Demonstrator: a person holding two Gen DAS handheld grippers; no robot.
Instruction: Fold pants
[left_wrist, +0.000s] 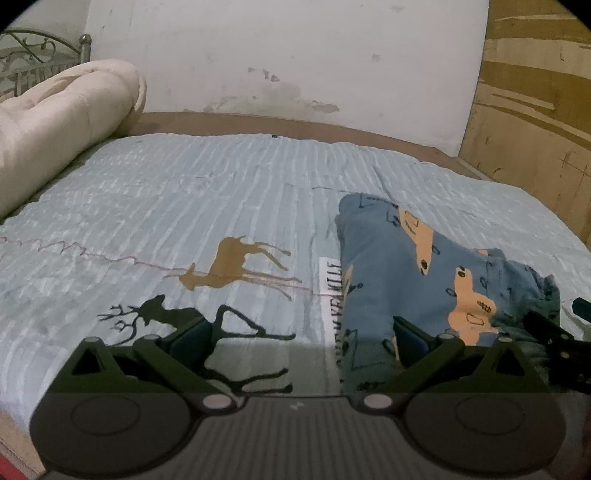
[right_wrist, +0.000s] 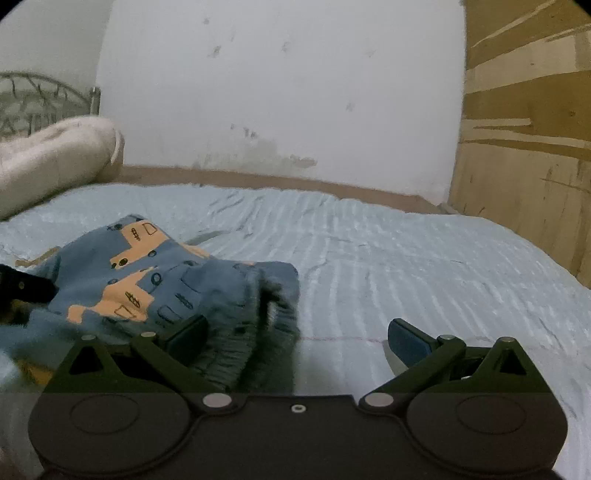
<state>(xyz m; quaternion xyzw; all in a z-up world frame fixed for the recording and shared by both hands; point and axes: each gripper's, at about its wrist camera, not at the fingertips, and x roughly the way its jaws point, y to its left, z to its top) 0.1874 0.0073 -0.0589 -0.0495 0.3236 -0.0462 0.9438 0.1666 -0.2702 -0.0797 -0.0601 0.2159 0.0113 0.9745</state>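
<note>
Both grippers, left gripper (left_wrist: 301, 341) and right gripper (right_wrist: 297, 338), gape beside folded pants (left_wrist: 424, 280).

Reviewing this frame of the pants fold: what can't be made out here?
- Pants, left wrist view: near edge hidden behind the open left gripper.
- Pants, right wrist view: waistband blurred; left part cut off by the frame edge and the other gripper.
- White label on the bedspread: print partly covered by pants, unreadable.

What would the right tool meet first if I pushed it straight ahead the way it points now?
Probably the ribbed waistband of the blue patterned pants, bunched between the open right tool fingers toward the left one. To the right lies only the pale blue striped bedspread. Depth is uncertain.
</note>
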